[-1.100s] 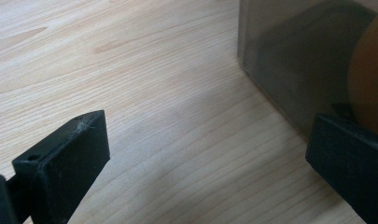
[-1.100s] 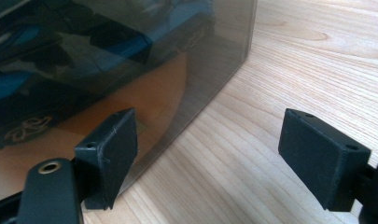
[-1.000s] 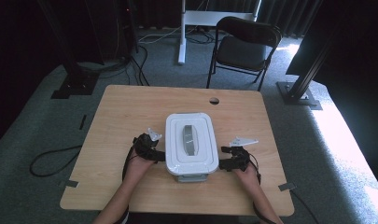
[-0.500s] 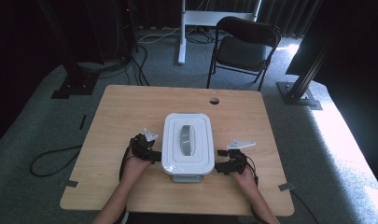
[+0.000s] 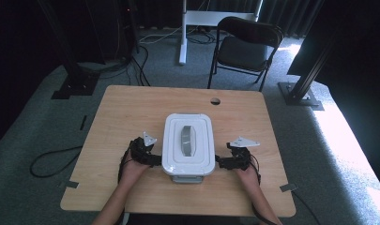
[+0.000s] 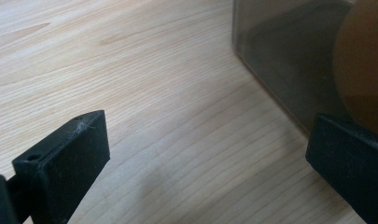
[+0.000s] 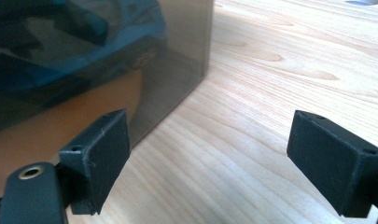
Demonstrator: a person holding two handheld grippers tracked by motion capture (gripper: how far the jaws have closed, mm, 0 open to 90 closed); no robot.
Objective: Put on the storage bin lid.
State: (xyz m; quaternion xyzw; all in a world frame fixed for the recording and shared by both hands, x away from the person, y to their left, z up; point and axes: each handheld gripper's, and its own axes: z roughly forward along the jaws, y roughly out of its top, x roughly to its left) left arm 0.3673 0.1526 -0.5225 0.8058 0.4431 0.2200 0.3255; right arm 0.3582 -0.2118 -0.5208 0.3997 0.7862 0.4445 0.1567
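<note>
I see the white-lidded container (image 5: pixel 187 145) sitting mid-tabletop (image 5: pixel 131 108), with my left gripper (image 5: pixel 152 159) and right gripper (image 5: pixel 221 163) flanking its near corners; both sets of jaws stand apart over bare wood, the right ones having just been opening

Both forearms reach in from the near edge, hands low and level. The left gripper (image 5: pixel 155 159) points inward, jaws spread wide with nothing between them. The right gripper (image 5: pixel 219 163) faces it, its jaws having just opened further, empty too
</note>
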